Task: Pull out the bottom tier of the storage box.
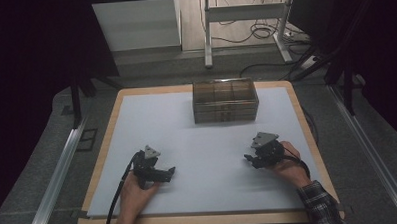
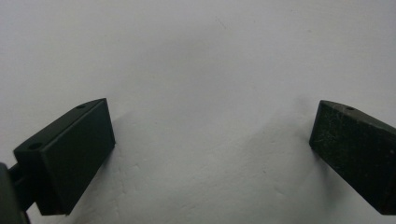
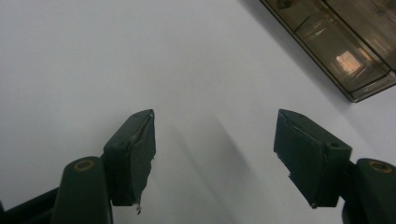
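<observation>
The smoky clear compartment box (image 1: pixel 225 101) is sitting upper middle on the white sheet (image 1: pixel 203 157), well apart from both tools. Left gripper (image 1: pixel 171 171) lower left and right gripper (image 1: pixel 247 158) lower right are both gaping wide, holding nothing.

Dim room around my bright white paper sheet (image 1: pixel 208 156); soft shadows trail behind my 2 black jaws, slightly blurred.

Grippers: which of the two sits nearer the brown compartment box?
The right gripper: it sits nearer the box, whose corner appears in its own view, while the left gripper lies lower left, over bare white sheet.
</observation>
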Available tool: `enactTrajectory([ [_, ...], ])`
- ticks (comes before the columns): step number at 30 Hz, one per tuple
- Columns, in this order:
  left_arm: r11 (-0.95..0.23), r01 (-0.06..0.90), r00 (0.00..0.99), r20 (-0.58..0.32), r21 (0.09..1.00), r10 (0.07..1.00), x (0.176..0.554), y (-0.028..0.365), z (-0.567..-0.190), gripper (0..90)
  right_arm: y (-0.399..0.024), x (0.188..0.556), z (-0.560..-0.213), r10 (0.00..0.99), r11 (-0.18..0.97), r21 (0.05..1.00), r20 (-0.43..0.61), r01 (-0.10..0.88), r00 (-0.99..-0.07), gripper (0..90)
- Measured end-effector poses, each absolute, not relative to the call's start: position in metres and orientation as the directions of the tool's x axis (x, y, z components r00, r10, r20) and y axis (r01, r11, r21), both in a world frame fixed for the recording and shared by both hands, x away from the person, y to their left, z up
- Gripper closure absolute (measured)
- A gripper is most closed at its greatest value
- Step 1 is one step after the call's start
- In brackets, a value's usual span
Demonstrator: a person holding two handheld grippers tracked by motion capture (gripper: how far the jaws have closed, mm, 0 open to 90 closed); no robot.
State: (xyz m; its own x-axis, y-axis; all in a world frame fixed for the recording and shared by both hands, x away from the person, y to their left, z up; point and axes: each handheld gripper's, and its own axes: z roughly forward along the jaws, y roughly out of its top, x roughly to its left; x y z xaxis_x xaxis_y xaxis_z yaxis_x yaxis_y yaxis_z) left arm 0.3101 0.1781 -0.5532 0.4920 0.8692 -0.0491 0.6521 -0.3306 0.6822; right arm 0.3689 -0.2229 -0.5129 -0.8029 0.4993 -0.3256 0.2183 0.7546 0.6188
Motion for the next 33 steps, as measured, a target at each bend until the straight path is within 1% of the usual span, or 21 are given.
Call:
enactTrajectory([
  [4,-0.33,0.652,0.492,-0.049,0.682,0.869,0.31,0.178,-0.553,0.0,-0.221,0.371,-0.512,0.499,0.761,0.613,-0.345,0.211,-0.795,29.8],
  [12,-0.331,0.652,0.492,-0.049,0.682,0.869,0.31,0.178,-0.553,0.0,-0.215,0.376,-0.512,0.485,0.78,0.6,-0.404,0.175,-0.776,33.3],
  [18,-0.33,0.652,0.492,-0.049,0.682,0.869,0.31,0.178,-0.553,0.0,-0.209,0.381,-0.515,0.462,0.804,0.579,-0.462,0.137,-0.757,37.2],
  [20,-0.331,0.652,0.492,-0.049,0.682,0.869,0.31,0.178,-0.553,0.0,-0.209,0.382,-0.516,0.46,0.806,0.576,-0.467,0.135,-0.755,37.7],
  [25,-0.331,0.652,0.492,-0.049,0.682,0.869,0.31,0.178,-0.553,0.0,-0.204,0.386,-0.518,0.442,0.821,0.561,-0.513,0.102,-0.736,42.5],
  [28,-0.33,0.652,0.492,-0.049,0.682,0.869,0.31,0.178,-0.553,0.0,-0.201,0.387,-0.519,0.431,0.828,0.555,-0.529,0.087,-0.731,43.2],
  [31,-0.33,0.652,0.492,-0.049,0.682,0.869,0.31,0.178,-0.553,0.0,-0.195,0.389,-0.52,0.406,0.848,0.526,-0.568,0.064,-0.716,43.6],
  [33,-0.33,0.652,0.492,-0.049,0.682,0.869,0.31,0.178,-0.553,0.0,-0.193,0.39,-0.521,0.4,0.852,0.52,-0.573,0.059,-0.716,43.6],
])
